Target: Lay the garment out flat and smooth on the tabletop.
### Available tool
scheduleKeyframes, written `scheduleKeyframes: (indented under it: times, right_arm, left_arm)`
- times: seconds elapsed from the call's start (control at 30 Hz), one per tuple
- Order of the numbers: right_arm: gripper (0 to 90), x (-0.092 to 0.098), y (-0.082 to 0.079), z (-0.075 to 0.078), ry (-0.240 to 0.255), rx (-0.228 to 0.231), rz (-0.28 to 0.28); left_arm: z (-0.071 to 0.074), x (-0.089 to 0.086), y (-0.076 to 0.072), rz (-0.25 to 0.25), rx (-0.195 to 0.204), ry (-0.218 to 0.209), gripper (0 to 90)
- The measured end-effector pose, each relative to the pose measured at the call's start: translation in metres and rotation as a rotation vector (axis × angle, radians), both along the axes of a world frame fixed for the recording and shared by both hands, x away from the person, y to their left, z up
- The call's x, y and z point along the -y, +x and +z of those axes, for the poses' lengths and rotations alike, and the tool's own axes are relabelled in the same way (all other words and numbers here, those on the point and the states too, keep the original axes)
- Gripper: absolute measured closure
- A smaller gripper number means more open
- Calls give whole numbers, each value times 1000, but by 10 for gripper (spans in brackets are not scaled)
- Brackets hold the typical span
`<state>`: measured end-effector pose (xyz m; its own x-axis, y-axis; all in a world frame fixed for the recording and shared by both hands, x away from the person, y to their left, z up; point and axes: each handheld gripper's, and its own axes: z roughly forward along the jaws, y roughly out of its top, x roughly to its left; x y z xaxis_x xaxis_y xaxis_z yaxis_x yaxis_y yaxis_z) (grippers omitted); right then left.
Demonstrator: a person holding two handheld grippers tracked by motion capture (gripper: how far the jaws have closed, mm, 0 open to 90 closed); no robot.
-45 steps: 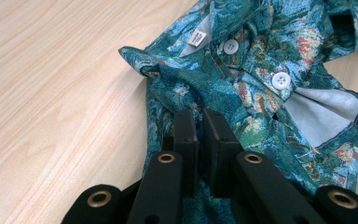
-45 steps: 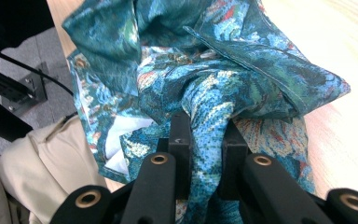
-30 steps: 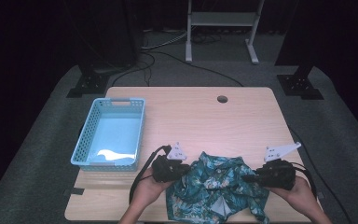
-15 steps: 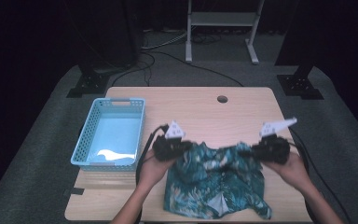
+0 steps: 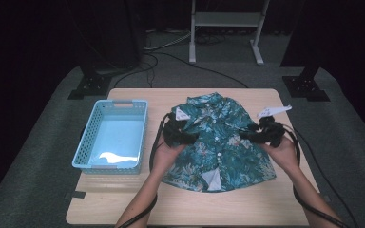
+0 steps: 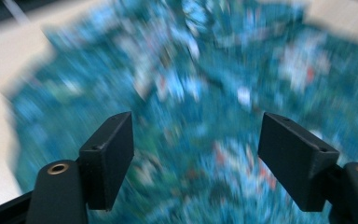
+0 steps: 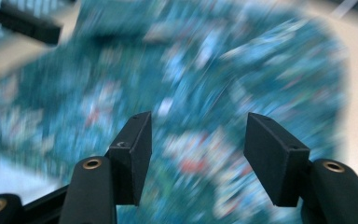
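A second ago the shirt (image 5: 218, 142) lay bunched at the near edge of the surface (image 5: 266, 204), pinched at each side; now it lies spread flat, collar toward the far edge and hem toward the person, and both hands have come further out over the surface with it.

The left gripper (image 5: 190, 137) sits over the shirt's side nearest the basket (image 5: 111, 137). In the left gripper view its fingers (image 6: 109, 158) stand well apart, having just been opening, with blurred teal cloth behind the gap and nothing clamped between the pads. The right gripper (image 5: 247, 135) hovers over the shirt's opposite side, the one away from the basket. Its fingers (image 7: 133, 156) also stand wide, having just been opening too, and no cloth is gripped. Whether either set of fingertips brushes the fabric cannot be told through the blur.

The shirt lies just beside the basket, with a thin strip of bare wood between them. Its collar reaches near the far edge of the surface, and its sleeve on the side away from the basket comes close to that side edge. Beyond the hem a broad band of bare wood runs along the near edge, crossed by the person's two forearms. The light blue basket stands upright along the surface's other side edge.
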<state>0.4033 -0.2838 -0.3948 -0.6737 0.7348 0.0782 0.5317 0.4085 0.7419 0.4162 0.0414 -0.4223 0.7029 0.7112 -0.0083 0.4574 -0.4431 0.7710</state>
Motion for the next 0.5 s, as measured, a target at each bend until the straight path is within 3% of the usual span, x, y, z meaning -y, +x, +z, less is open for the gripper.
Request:
scheduleKeyframes:
  times: [0.1,0.2,0.37,0.5]
  right_arm:
    - [409,-9,-7,-28,-44,-44,45]
    - [397,-12,-8,-48,-67,-75,49]
    - [373,-15,-9,-64,-128,-76,44]
    - [354,-17,-12,-72,-158,-77,56]
  left_arm:
    - [-20,7,-2,-7,-41,52,220]
    - [-30,11,-3,-20,-68,88,193]
    - [-40,15,-2,-15,-105,145,130]
    - [-48,16,-3,-20,-126,164,124]
